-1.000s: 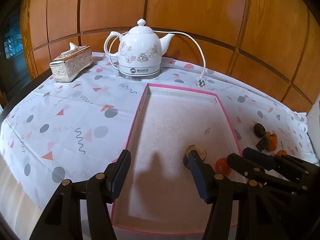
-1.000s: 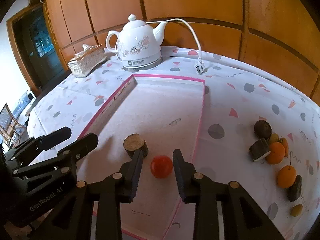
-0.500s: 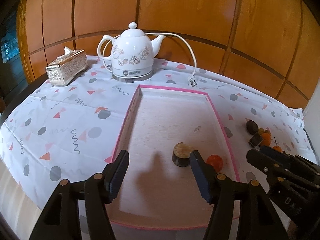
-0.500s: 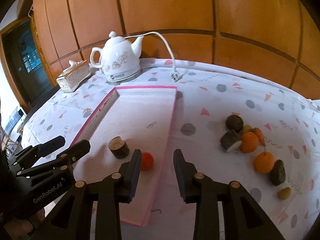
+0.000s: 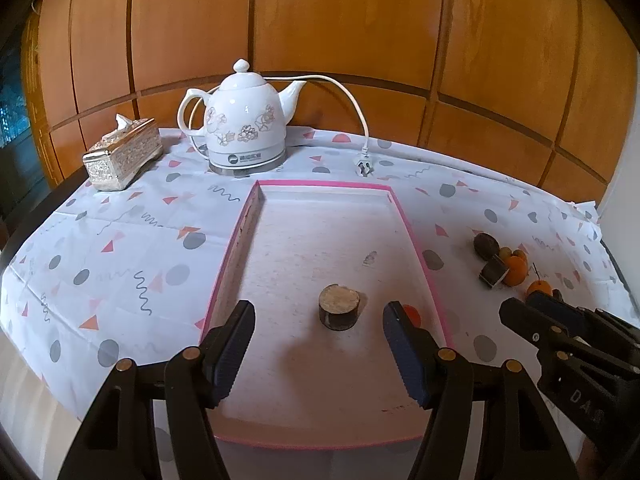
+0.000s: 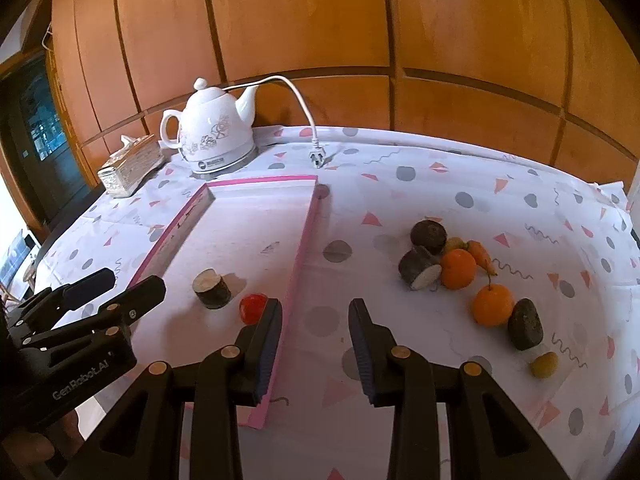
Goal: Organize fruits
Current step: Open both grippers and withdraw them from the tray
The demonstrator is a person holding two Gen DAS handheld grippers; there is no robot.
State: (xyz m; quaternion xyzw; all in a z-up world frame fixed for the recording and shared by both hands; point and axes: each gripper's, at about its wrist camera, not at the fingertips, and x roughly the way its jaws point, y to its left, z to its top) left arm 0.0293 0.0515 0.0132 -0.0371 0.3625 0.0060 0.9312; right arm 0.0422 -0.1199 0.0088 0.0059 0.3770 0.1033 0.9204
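A pink-rimmed tray (image 5: 416,240) lies on the patterned cloth. In it stand a brown cut chunk (image 5: 339,306) and, by the right rim, a red tomato (image 6: 253,307). My left gripper (image 5: 319,332) hovers over the tray's near end. Its jaws are opening, with nothing between them, and the chunk lies a little ahead. My right gripper (image 6: 315,312) is open and holds nothing. It stands over the tray's right rim (image 6: 304,240) and the cloth, with the tomato just left of its left finger. Two oranges (image 6: 458,268), dark chunks (image 6: 428,235) and small yellow fruits lie on the cloth to the right.
A white kettle (image 5: 246,128) stands behind the tray, its cord ending in a plug (image 5: 363,166) on the cloth. A silver tissue box (image 5: 122,154) sits at the back left. Wooden wall panels close off the far side.
Both grippers have drawn back and risen slightly. The right one swung right, off the tomato and onto the tray's rim. The left jaws stand wider. Chunk and tomato stay in the tray.
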